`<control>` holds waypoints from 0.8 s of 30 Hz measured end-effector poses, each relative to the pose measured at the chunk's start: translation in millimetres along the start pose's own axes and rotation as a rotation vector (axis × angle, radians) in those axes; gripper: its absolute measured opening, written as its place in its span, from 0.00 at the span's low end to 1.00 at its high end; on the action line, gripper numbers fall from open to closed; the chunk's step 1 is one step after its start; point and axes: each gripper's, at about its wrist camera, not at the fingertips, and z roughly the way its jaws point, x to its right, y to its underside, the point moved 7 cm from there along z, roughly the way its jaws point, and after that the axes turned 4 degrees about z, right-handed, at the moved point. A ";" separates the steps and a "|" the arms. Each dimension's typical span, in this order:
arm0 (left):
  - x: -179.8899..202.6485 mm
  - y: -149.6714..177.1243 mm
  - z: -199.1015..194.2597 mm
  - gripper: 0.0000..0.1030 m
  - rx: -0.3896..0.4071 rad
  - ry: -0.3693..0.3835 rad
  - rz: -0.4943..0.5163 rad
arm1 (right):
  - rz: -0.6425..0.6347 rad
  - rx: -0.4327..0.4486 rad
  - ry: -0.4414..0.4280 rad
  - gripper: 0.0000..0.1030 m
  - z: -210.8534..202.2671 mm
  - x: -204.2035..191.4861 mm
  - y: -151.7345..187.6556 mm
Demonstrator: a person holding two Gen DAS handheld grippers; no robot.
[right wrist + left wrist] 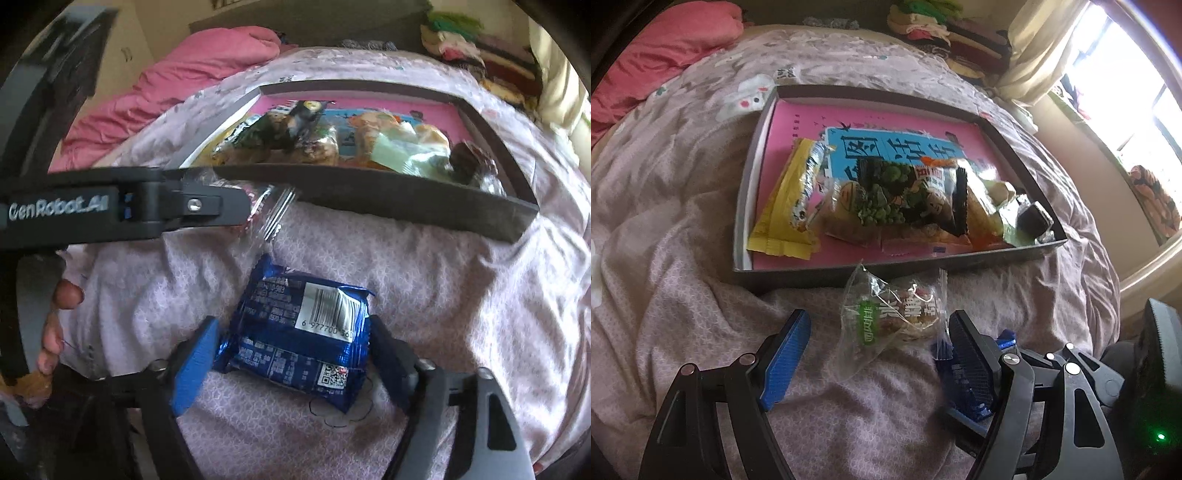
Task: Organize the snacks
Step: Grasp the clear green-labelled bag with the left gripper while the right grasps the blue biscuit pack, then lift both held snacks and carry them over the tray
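Spreading beneath both grippers: lilac patterned bedcover (683,229). Ahead of both, shallow dark tray (960,260) with pink floor, heaped with snack packets. Between the parted pads of the left gripper (875,343), untouched, clear-wrapped pastry packet (897,314), just short of the tray's near wall. Right gripper (291,354) straddling blue foil packet (295,332); whether pads press the foil, cannot tell.

"GenRobot.AI" in white on black gripper arm (59,208), left side | barcode digits "6 977700 56…" on white label of blue snack packet (299,332), near centre, plus QR code, small print unreadable | large Chinese characters on blue panel of pink tray liner (886,147), far | green and red Chinese labels on clear snack packet (892,317), near
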 end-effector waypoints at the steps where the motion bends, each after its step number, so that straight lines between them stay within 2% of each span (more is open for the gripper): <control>1: 0.3 0.5 1.0 0.76 0.000 0.001 0.003 | -0.007 0.000 -0.002 0.64 -0.5 -1.0 0.3; 6: 3.7 1.4 5.9 0.76 0.000 0.016 0.006 | -0.032 -0.010 -0.006 0.53 -5.3 1.9 4.1; 9: 4.4 1.0 7.1 0.75 0.004 0.023 0.003 | 0.007 -0.007 -0.021 0.53 -12.7 13.3 3.1; 13: 5.7 -2.0 9.4 0.57 0.011 0.029 -0.006 | 0.075 0.015 -0.034 0.53 -19.9 29.4 -3.7; 17: 7.1 -2.3 12.5 0.55 0.013 0.043 -0.021 | 0.136 0.063 -0.058 0.53 -31.3 43.9 -12.2; 24: 8.3 -2.0 2.4 0.54 0.035 0.076 -0.032 | 0.157 0.158 -0.087 0.52 -48.5 49.0 -26.5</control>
